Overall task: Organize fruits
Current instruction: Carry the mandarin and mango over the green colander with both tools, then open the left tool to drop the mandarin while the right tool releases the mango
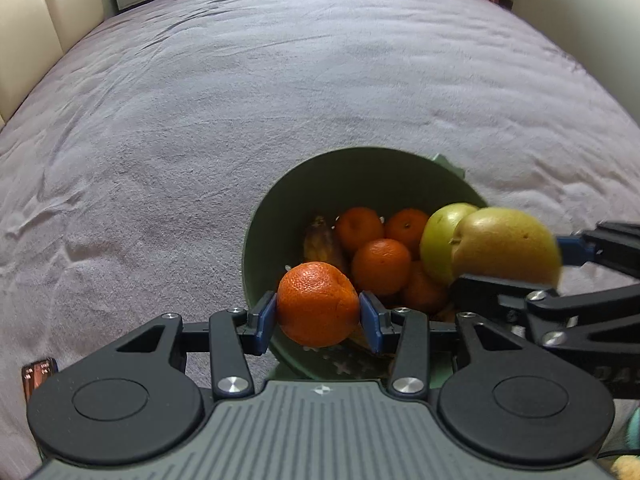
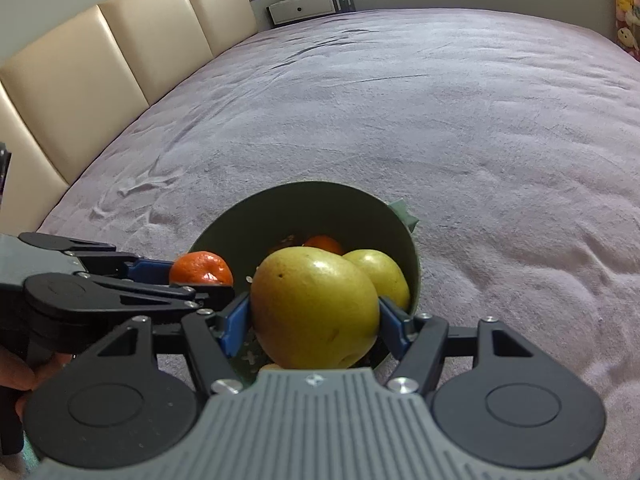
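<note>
A green bowl (image 1: 352, 172) (image 2: 304, 204) sits on the bed with several tangerines, a banana (image 1: 322, 242) and a green-yellow pear (image 1: 438, 240) (image 2: 384, 270) inside. My left gripper (image 1: 319, 312) is shut on a tangerine (image 1: 318, 304) and holds it over the bowl's near rim. My right gripper (image 2: 314, 320) is shut on a yellow pear (image 2: 314, 308) over the bowl's right side. In the left wrist view that pear (image 1: 508, 244) and the right gripper's fingers (image 1: 576, 246) come in from the right. The held tangerine (image 2: 202, 268) shows at the left in the right wrist view.
The grey-lilac bedspread (image 1: 280, 100) spreads wide around the bowl. A cream padded headboard (image 2: 100, 72) runs along the left. A white cabinet (image 2: 304, 8) stands beyond the bed, with plush toys (image 2: 626, 16) at the far right. A hand (image 2: 24, 372) grips the left gripper's handle.
</note>
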A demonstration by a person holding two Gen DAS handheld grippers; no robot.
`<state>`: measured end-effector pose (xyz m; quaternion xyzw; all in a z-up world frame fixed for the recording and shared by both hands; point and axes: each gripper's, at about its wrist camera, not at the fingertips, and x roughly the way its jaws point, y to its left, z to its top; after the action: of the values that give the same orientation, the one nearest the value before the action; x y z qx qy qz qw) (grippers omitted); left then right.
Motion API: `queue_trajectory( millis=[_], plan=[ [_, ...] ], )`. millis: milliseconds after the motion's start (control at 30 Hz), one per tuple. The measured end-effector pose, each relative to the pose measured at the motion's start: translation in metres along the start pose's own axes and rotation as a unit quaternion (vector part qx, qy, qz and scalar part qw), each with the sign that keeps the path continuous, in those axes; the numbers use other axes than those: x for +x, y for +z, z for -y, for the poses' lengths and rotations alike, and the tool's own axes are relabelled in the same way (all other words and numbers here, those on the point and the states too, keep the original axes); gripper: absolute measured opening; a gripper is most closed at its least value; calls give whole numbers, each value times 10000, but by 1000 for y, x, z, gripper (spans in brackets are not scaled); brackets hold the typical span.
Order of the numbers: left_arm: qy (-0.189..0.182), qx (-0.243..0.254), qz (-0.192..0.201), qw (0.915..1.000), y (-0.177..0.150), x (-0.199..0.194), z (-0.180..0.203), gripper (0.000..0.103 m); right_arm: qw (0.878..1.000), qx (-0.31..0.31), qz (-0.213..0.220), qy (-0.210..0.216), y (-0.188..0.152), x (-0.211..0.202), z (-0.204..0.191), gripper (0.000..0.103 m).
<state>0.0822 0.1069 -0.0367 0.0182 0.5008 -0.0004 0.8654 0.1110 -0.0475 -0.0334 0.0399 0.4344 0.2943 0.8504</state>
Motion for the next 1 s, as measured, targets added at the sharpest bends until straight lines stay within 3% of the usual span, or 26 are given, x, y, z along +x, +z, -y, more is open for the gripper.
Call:
queue_trajectory(
  millis=[233, 400, 733, 900, 1000],
  plan=[
    [375, 542, -153, 9977, 0, 20, 14, 50, 9999, 81, 43, 104, 4, 1, 5, 64],
    [421, 672, -213, 9966, -1, 28, 17, 50, 9993, 272, 44, 246, 6, 1, 10, 64],
    [365, 526, -297, 9975, -2, 32, 17, 56, 9993, 291, 56, 246, 4, 0, 11, 64],
    [140, 324, -305, 9989, -1, 26, 13, 58, 9991, 358, 39, 218, 4, 0, 13, 64],
    [150, 125, -171, 9997, 1, 15, 8, 68, 9992, 364, 50, 170, 5, 0, 13, 64]
  ],
)
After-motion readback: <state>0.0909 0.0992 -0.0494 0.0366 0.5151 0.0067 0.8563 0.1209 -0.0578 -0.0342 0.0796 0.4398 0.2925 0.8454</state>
